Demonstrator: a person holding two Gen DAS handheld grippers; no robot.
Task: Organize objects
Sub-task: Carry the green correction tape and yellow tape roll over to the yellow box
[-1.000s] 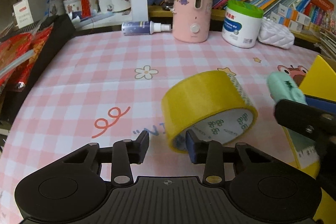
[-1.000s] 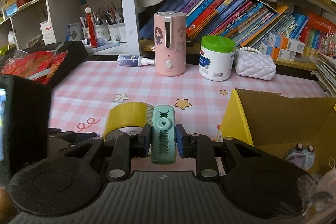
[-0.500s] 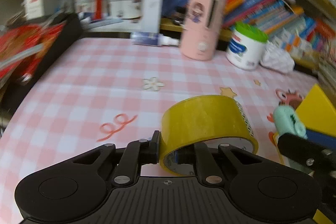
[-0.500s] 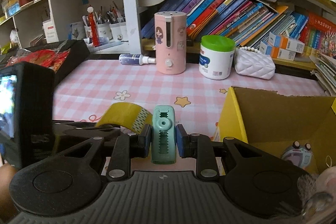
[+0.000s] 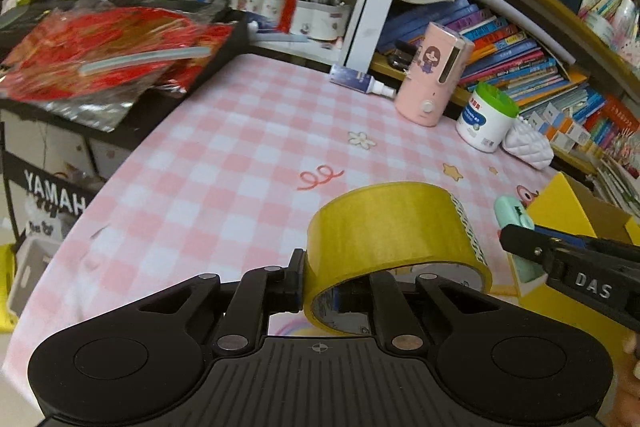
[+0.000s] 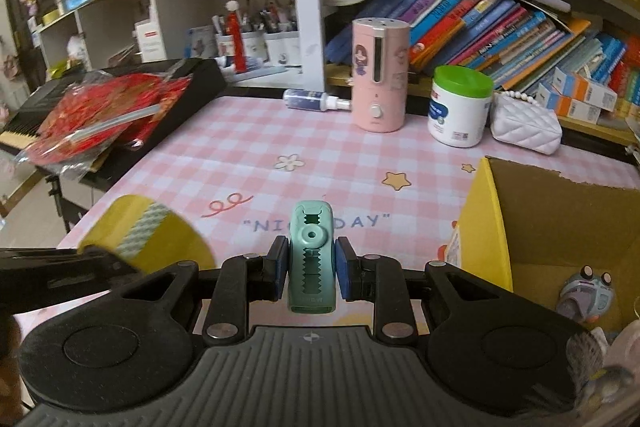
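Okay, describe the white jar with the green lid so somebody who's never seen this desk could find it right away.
Start at the pink checked tablecloth and look to its far edge, below the slanting row of books. There the white jar stands upright between a taller pink cylinder and a quilted white purse. Its flat bright green lid and blue label set it apart.

Left gripper (image 5: pixel 334 289) jaws clamping yellow tape roll (image 5: pixel 394 239) wall, above pink checked tablecloth (image 5: pixel 240 155)

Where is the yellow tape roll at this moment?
The yellow tape roll is clamped by its wall in the left gripper, above the pink checked tablecloth, left of the yellow box.
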